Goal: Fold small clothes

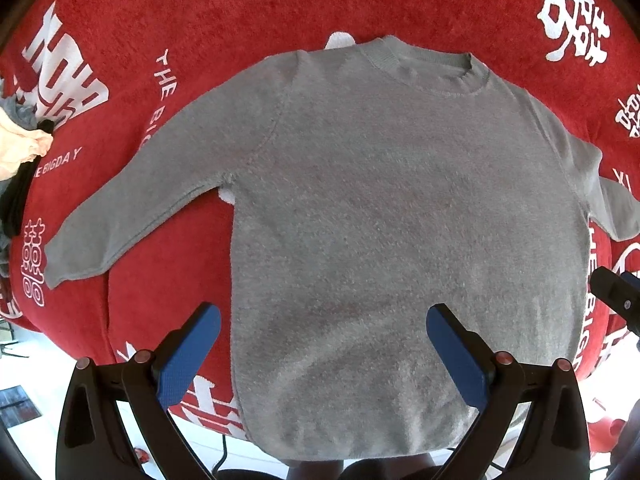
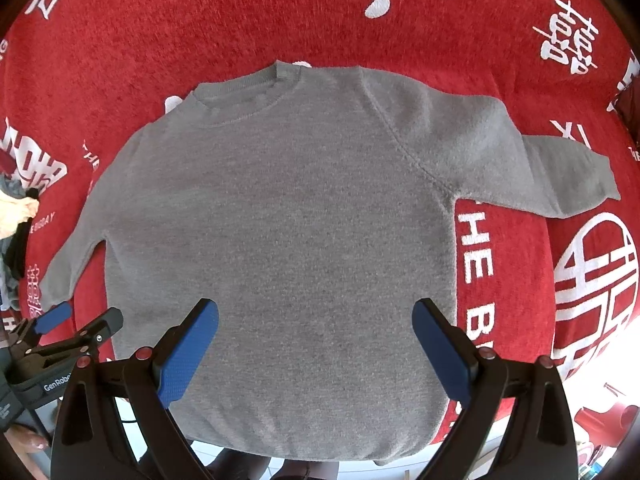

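A small grey long-sleeved sweater (image 1: 400,208) (image 2: 280,216) lies flat and face up on a red cloth, collar at the far side, both sleeves spread outward, hem hanging over the near edge. My left gripper (image 1: 324,320) hovers open above the sweater's lower left part, its blue pads (image 1: 192,356) wide apart and holding nothing. Over the lower middle of the sweater my right gripper (image 2: 316,316) is open too, nothing between its fingers. The left gripper (image 2: 76,320) also shows at the lower left of the right wrist view, near the left cuff.
The red cloth (image 1: 240,12) (image 2: 200,20) with white lettering covers the surface. A pile of other clothes (image 1: 20,148) (image 2: 16,216), cream, grey and black, sits at the far left edge. Pale floor shows below the near edge.
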`<state>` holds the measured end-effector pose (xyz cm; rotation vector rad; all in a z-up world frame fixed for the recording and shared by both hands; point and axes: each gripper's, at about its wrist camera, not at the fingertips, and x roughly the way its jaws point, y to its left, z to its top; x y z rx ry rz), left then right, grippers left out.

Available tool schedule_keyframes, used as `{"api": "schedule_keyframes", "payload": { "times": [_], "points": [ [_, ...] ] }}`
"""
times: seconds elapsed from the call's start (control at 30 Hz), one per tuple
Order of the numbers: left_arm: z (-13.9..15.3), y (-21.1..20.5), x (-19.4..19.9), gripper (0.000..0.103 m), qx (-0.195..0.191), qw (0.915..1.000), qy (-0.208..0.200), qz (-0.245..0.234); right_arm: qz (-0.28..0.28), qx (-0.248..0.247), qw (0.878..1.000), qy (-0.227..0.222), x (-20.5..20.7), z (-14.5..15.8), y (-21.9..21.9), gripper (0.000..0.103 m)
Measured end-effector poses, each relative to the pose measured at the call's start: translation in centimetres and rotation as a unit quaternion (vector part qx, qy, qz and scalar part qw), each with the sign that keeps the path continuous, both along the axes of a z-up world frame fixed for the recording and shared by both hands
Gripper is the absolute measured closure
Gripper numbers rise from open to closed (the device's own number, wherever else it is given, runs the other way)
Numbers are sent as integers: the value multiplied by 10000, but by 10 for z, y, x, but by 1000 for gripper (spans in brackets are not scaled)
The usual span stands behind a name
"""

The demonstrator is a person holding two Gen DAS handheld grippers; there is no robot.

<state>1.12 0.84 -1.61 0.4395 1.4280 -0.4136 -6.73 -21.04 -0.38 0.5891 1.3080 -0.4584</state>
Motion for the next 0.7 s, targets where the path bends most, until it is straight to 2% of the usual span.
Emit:
{"api": "schedule_keyframes", "payload": {
  "times": [0.7],
  "points": [
    [0,-5,-6,0,94,9999,77,36,14,95,9999,-38,-5,0,-3,4]
  ]
}}
